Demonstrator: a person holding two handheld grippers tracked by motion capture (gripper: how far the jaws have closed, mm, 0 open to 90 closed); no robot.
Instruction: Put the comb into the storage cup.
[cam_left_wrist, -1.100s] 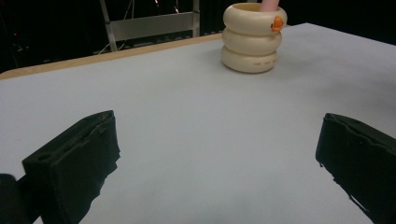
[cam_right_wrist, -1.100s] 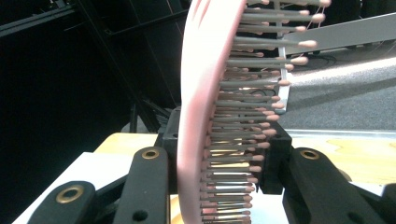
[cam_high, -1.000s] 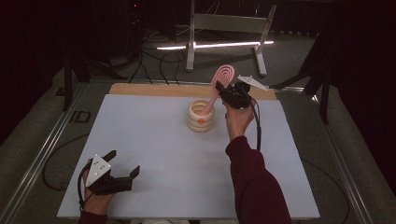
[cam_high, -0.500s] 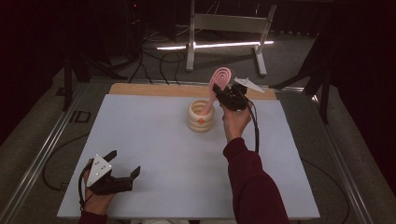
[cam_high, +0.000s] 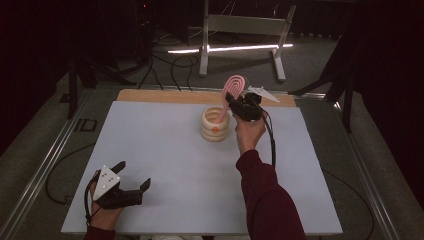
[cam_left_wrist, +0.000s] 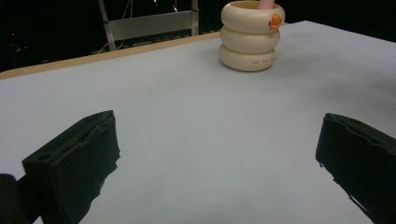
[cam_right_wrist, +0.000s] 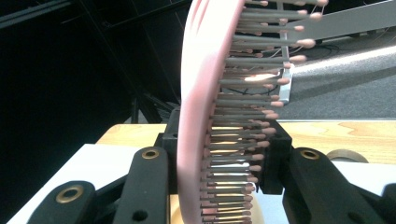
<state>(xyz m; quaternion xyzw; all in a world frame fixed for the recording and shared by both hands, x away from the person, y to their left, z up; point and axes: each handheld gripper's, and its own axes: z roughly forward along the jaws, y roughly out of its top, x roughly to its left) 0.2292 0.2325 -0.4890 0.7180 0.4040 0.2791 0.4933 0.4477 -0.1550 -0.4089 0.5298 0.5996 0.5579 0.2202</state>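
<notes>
White tabletop (cam_high: 165, 150): pink bristled hairbrush (cam_high: 234, 87) in cream cup (cam_high: 215, 125).

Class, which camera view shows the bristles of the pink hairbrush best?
The right gripper view: the hairbrush sits side-on, each bristle plain, clamped by the right gripper. The high view gives its small oval head above the cream holder; the left gripper view, a pink handle stub.

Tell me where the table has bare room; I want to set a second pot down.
Most of the pale grey table mat is bare: the whole stretch between the cream ringed holder and the open left claw, plus the right side. It is crowded only at the holder, where the right claw grips the pink hairbrush.
</notes>
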